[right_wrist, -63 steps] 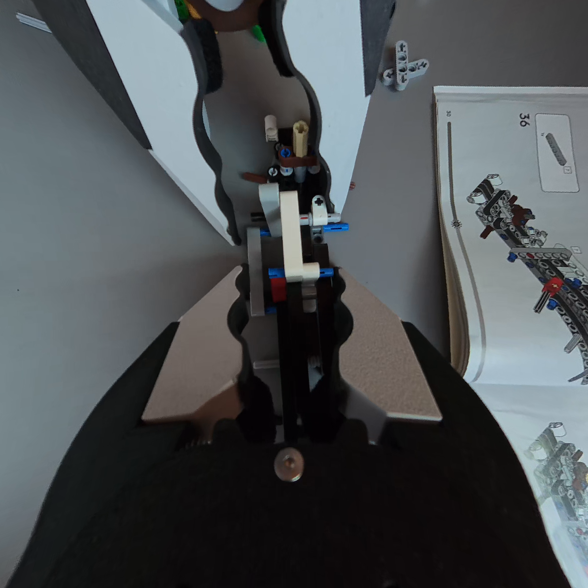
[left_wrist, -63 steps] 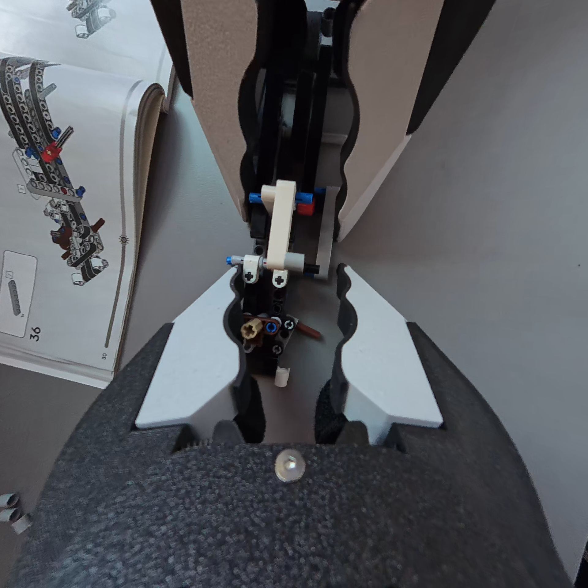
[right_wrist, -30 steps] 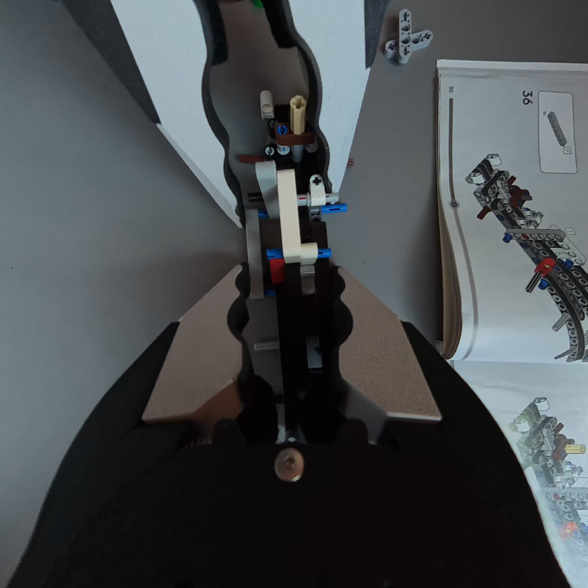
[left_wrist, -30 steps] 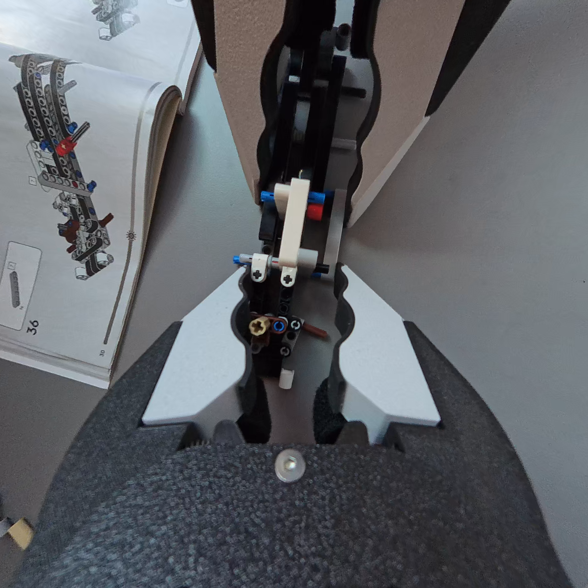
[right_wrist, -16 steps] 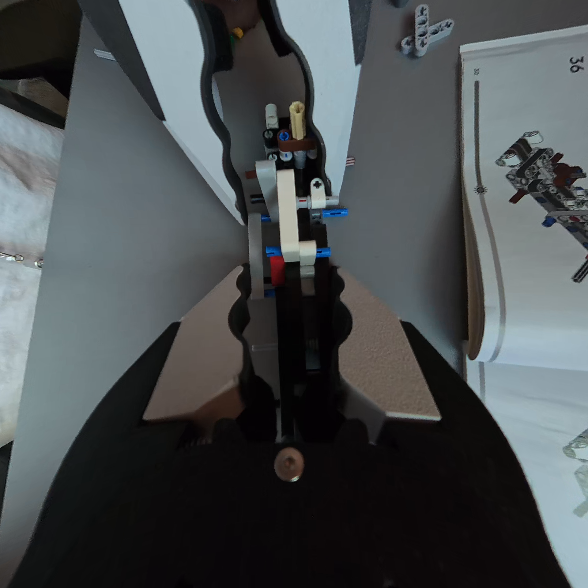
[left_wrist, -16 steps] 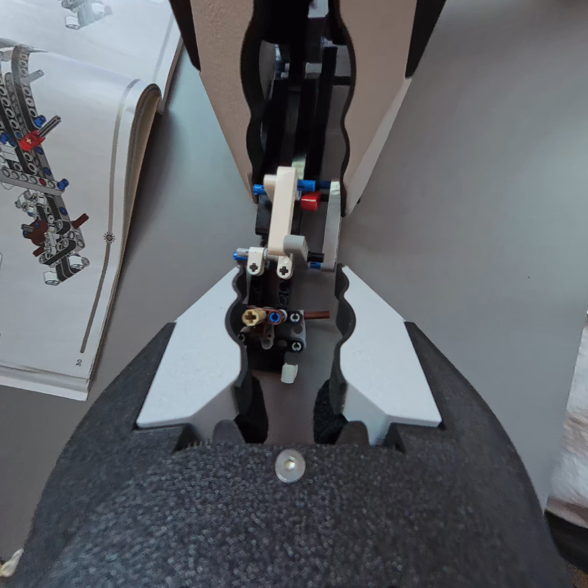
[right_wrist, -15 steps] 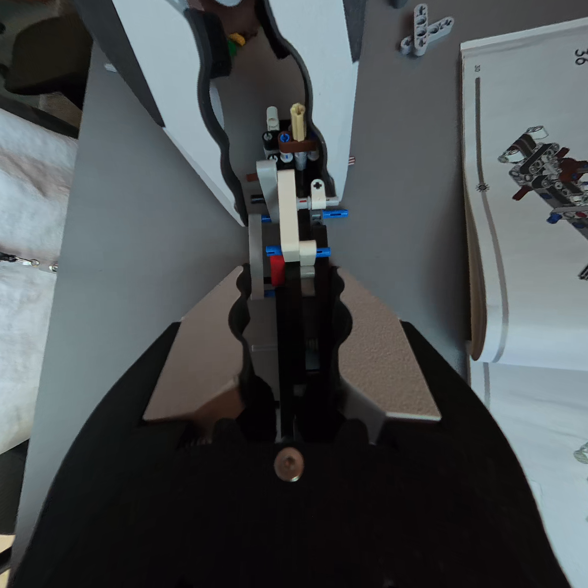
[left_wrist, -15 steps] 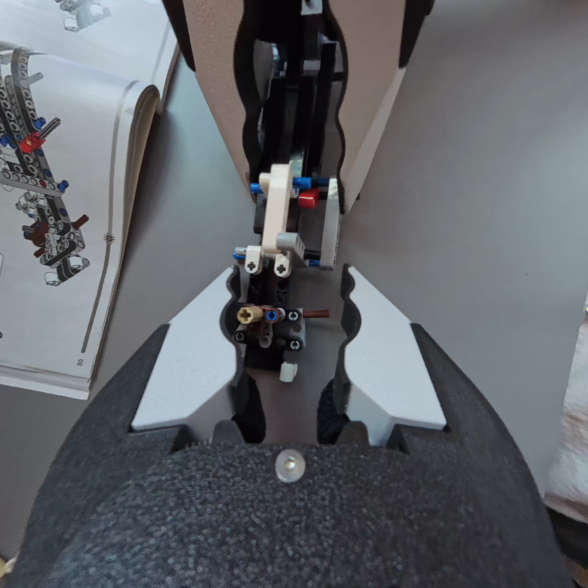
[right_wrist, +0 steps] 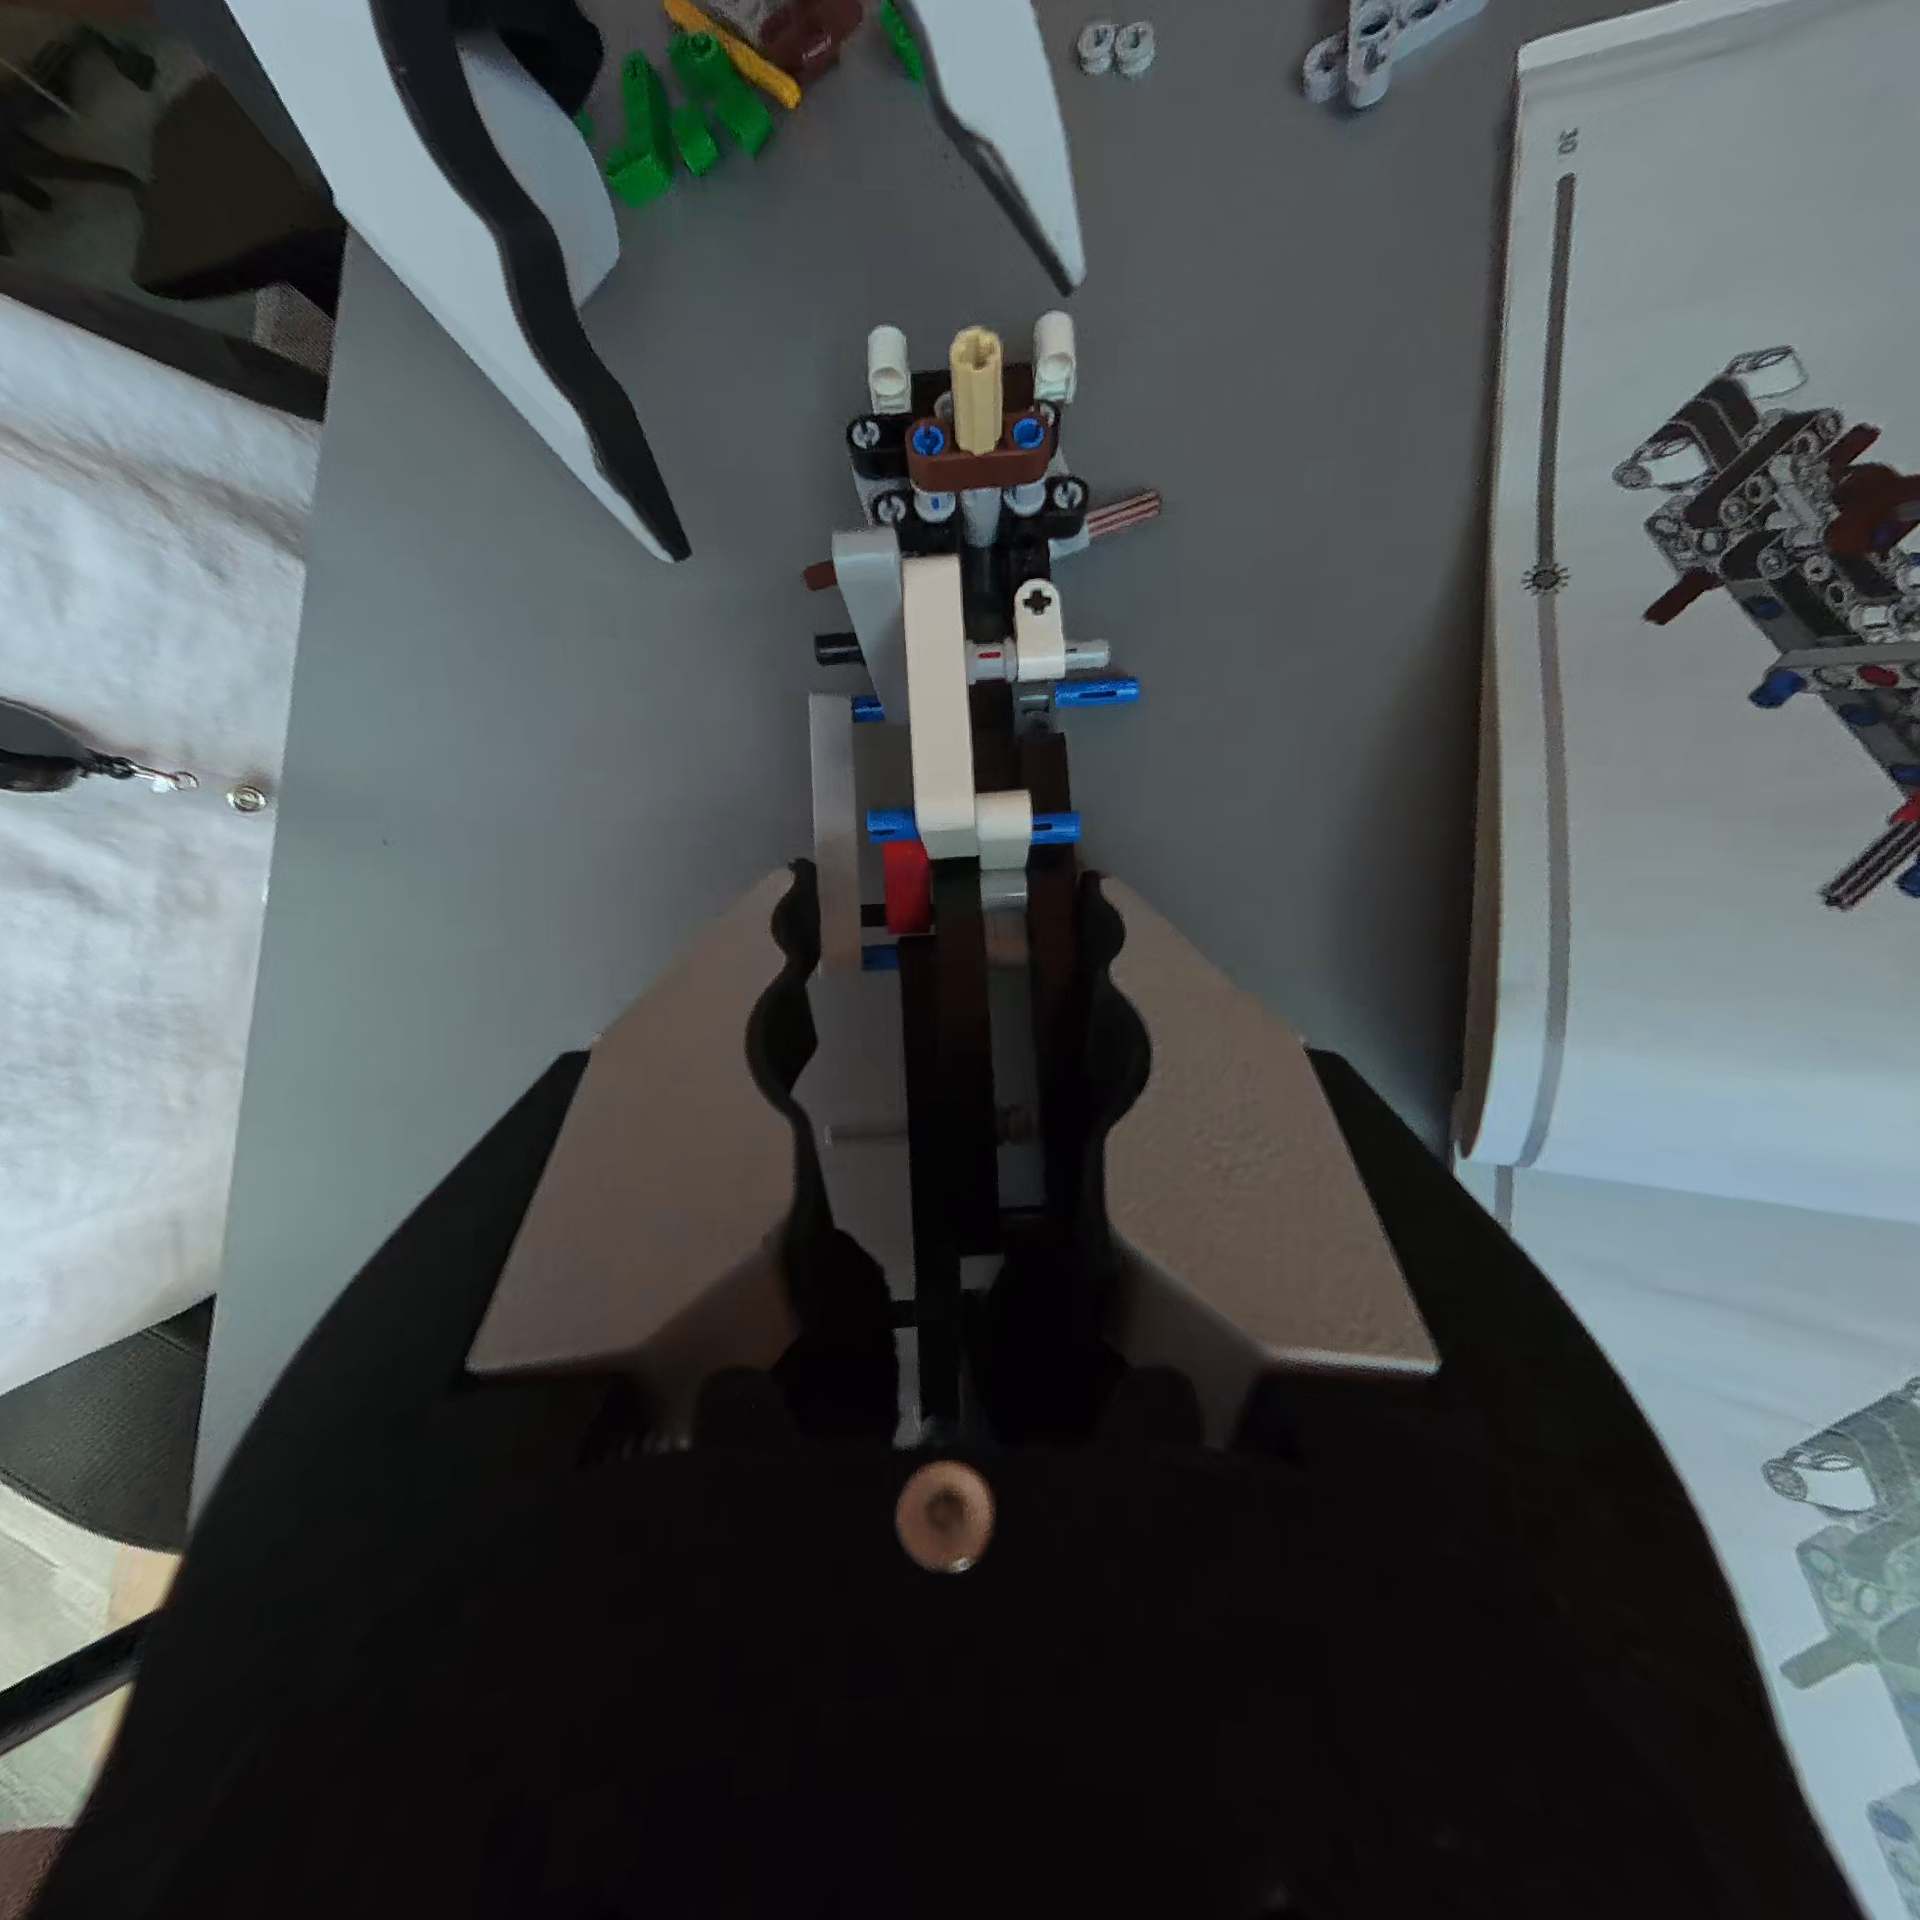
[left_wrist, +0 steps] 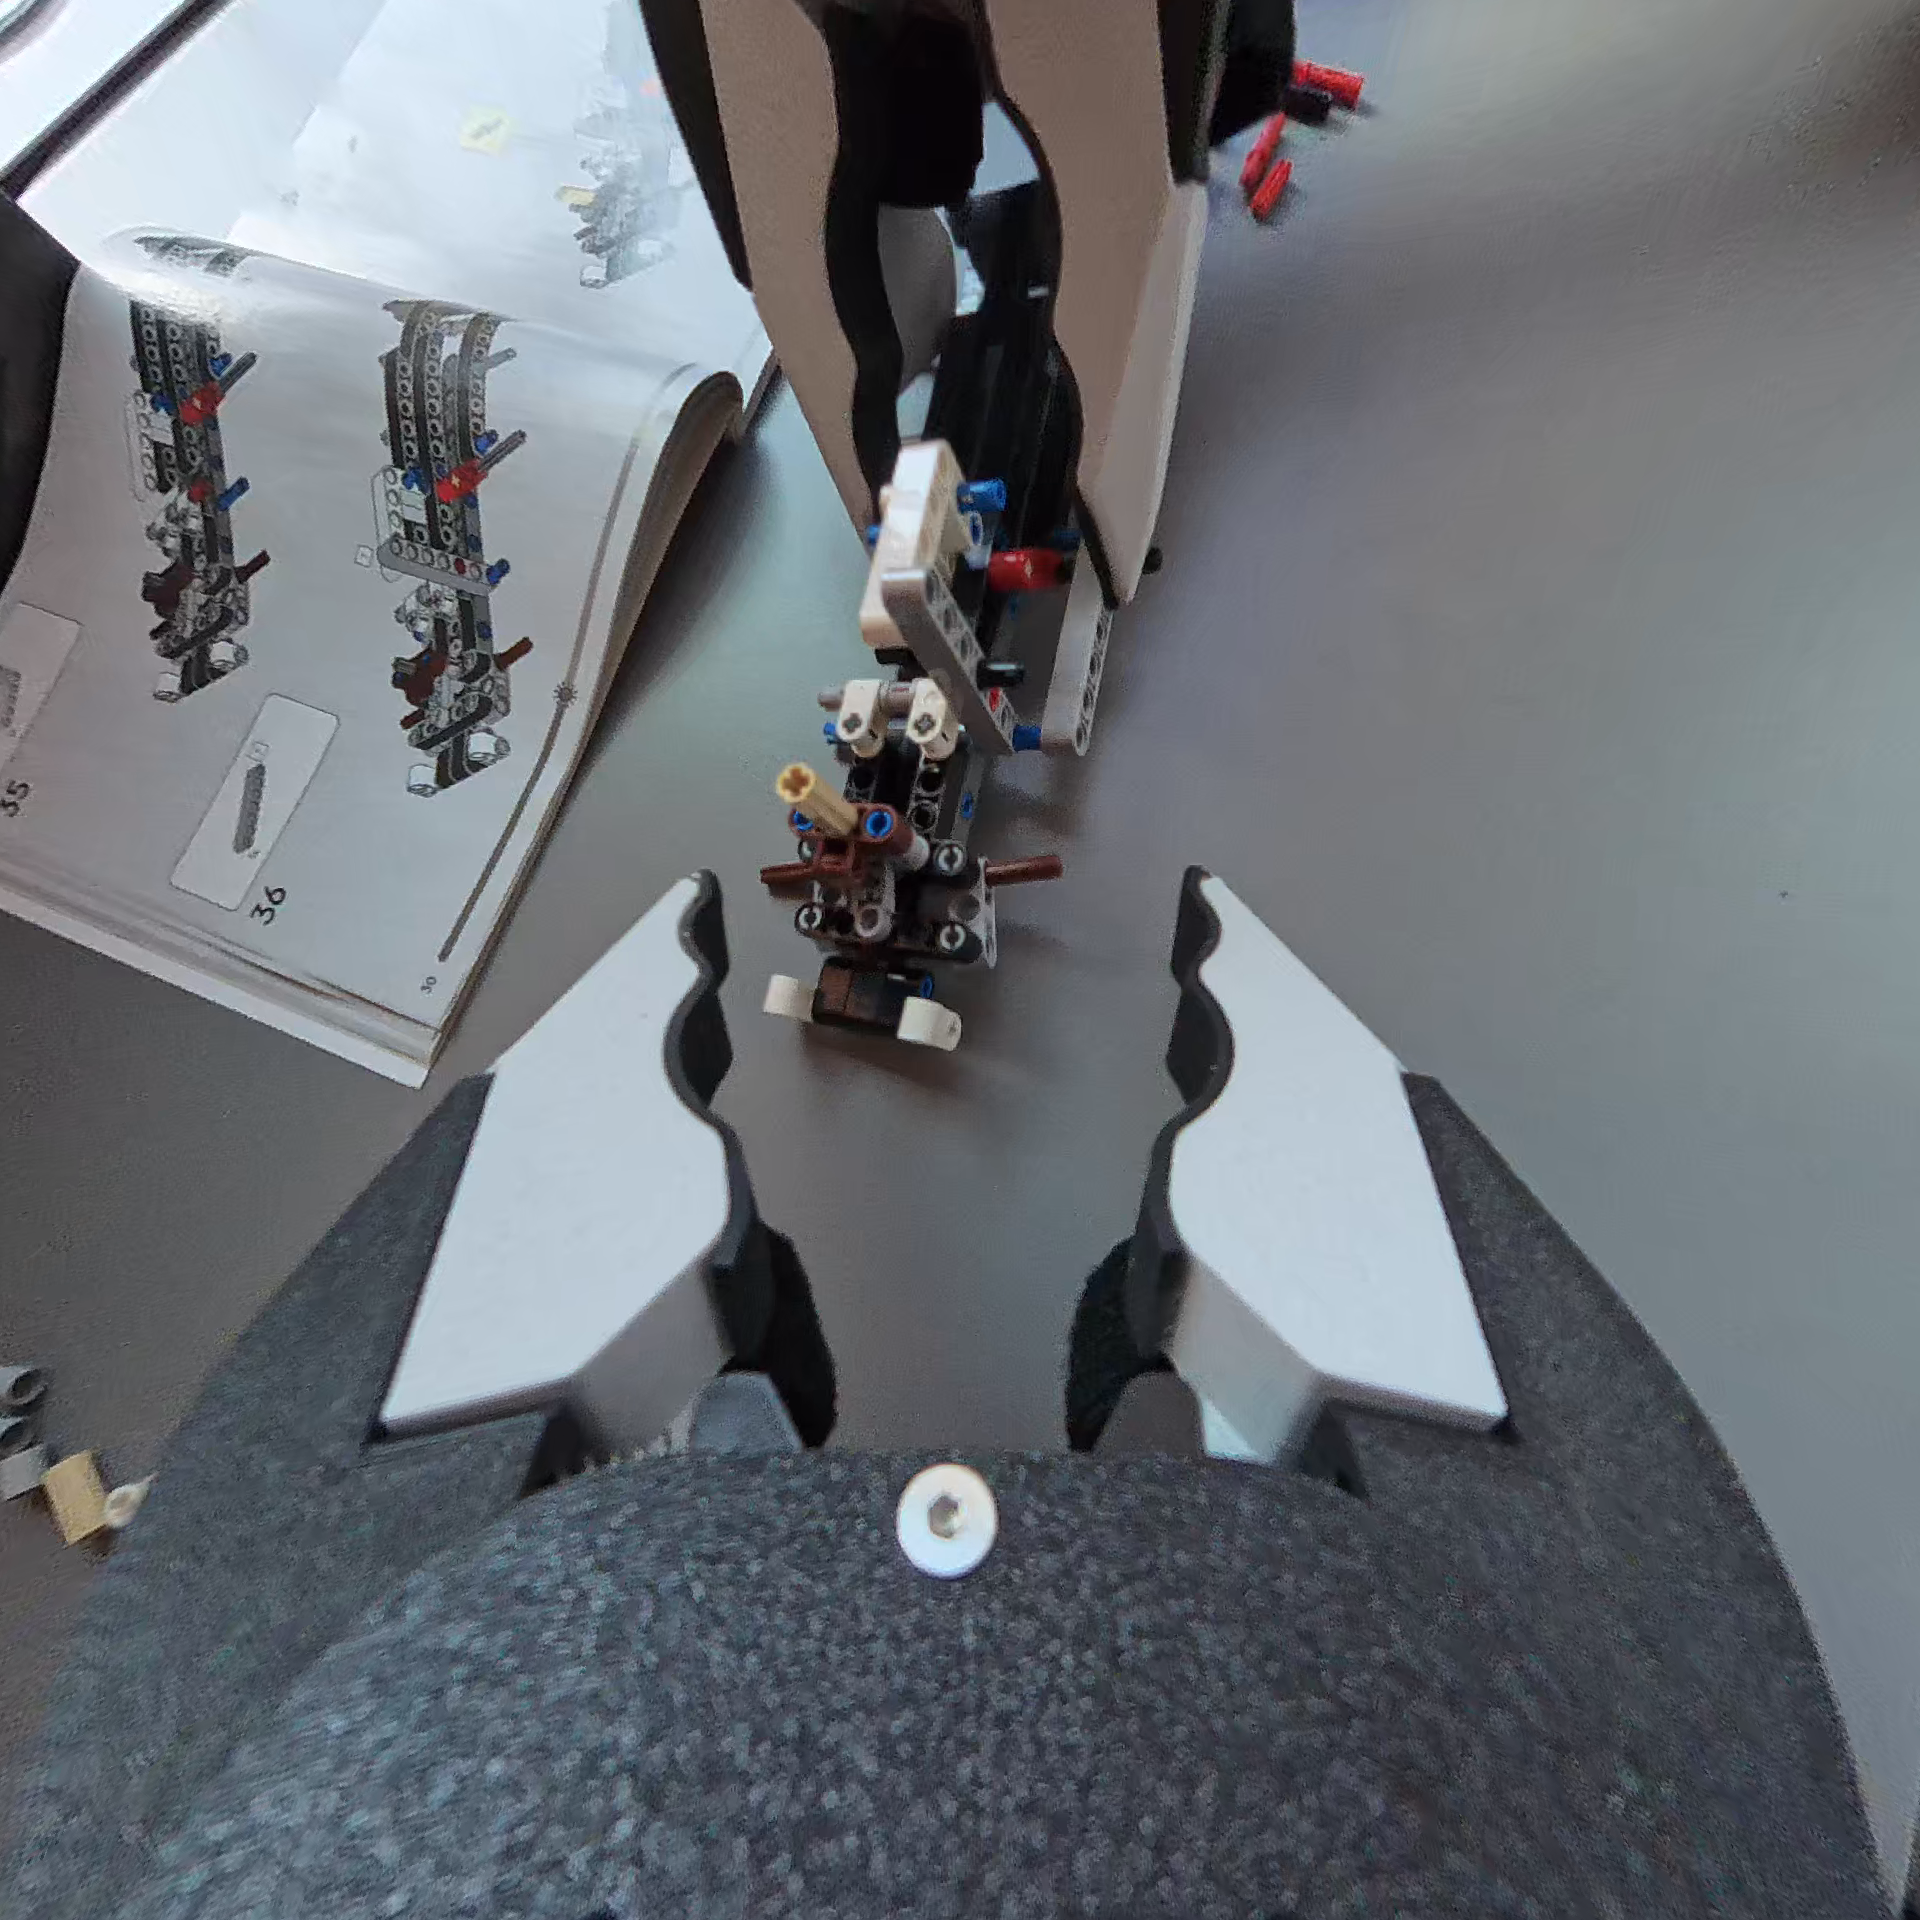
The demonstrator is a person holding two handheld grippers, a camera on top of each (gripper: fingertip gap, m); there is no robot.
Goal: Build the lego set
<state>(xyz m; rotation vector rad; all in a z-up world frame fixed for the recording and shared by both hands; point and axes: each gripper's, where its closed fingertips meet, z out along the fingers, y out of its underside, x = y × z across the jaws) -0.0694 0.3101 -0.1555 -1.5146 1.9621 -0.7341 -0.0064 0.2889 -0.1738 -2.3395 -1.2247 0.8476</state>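
- Right tool point(right_wrist: 940, 883): clenched on the dark rear beams of a brick-built model point(right_wrist: 961, 665). From the right wrist view, the pads look pressed against both flanks of the beams, and the model juts forward past the fingertips.
- Left tool point(left_wrist: 940, 914): released, fingers spread wide. The model's near end point(left_wrist: 883, 904) sits just ahead of the fingertips, touching neither pad.
- Model's place: over the grey bench point(left_wrist: 1507, 727), between the two tools. Whether its near end rests on the bench, I cannot tell.
- Judgement on handling: keep the right grip steady and square on the beams. The near end is a cluster of small pins and axles, so any closing by the left tool ought to land on solid beam faces, not on the tan axle point(left_wrist: 816, 800) or the brown cross-axle point(left_wrist: 1023, 868), which look easy to knock askew.
- Count, tools: two.
- Count, models: one.
- Count, instruction booklets point(left_wrist: 312, 520): one, lying open beside the model, on the left in the left wrist view.
- Count, loose red pieces point(left_wrist: 1273, 171): roughly three or four, far side of the bench; too small to be sure.
- Count, green pieces point(right_wrist: 675, 114): a small heap beyond the left tool, not countable.
- Count, grey connectors point(right_wrist: 1371, 42): one larger angled piece with a small pair just beside it.
- Small grey and tan bits point(left_wrist: 62, 1455) at the left edge: about three.
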